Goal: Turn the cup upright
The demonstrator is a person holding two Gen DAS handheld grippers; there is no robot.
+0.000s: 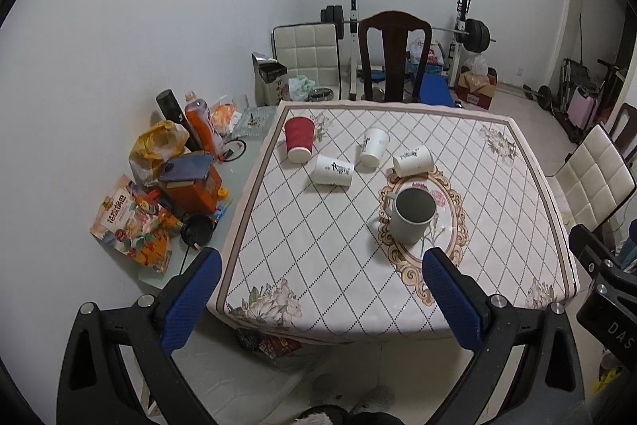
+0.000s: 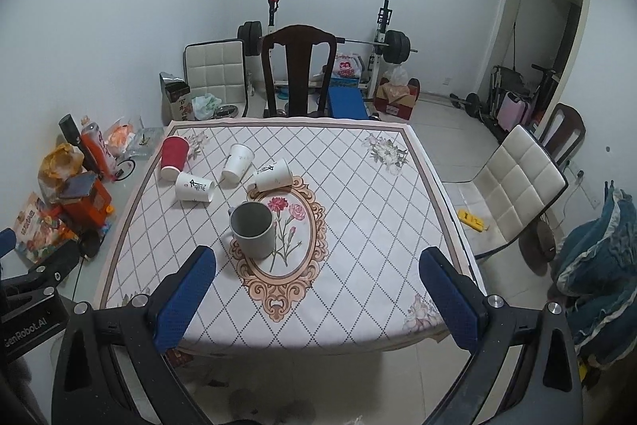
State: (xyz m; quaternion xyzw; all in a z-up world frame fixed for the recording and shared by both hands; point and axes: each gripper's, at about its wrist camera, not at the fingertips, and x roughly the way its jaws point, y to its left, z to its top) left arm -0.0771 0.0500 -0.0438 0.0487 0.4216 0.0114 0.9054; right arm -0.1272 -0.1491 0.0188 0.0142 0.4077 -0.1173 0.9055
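Okay, near edge first. Left tool point(image 1: 320, 257) released, blue pads wide apart, nothing between them, hanging off the tabletop's point(image 1: 513, 226) near edge. Right tool point(image 2: 317, 257) likewise released and empty, above the near edge of the tabletop point(image 2: 382, 222); part of the left tool's black body shows at 9 o'clock in the right wrist view.

Grey mug point(image 1: 412, 216) stands upright, mouth open upward, on the left part of the oval flower medallion point(image 1: 446, 226), handle toward 10 o'clock. In the right wrist view the mug point(image 2: 253, 230) sits just beyond the left pad, handle at 9 o'clock, apart from both tools.

Farther back, four paper cups on their sides. White cup point(image 1: 414, 159) lies at the medallion's far rim, at 12 o'clock from the mug. White cup point(image 1: 333, 170) lies at 10 o'clock from the mug, printed mark up. White cup point(image 1: 373, 147) lies between those two, a bit farther off, near both, contact unclear. Red ribbed cup point(image 1: 299, 139) lies farthest left, at 10 o'clock, mouth toward the camera.

Left of the tabletop: a side surface with snack bags point(image 1: 133, 222), an orange box point(image 1: 195, 192) and bottles point(image 1: 201, 124). Beyond the far edge: a dark wooden chair point(image 1: 394, 54), then a barbell rack point(image 1: 462, 30) by the wall. At 3 o'clock a white padded chair point(image 2: 517, 186).
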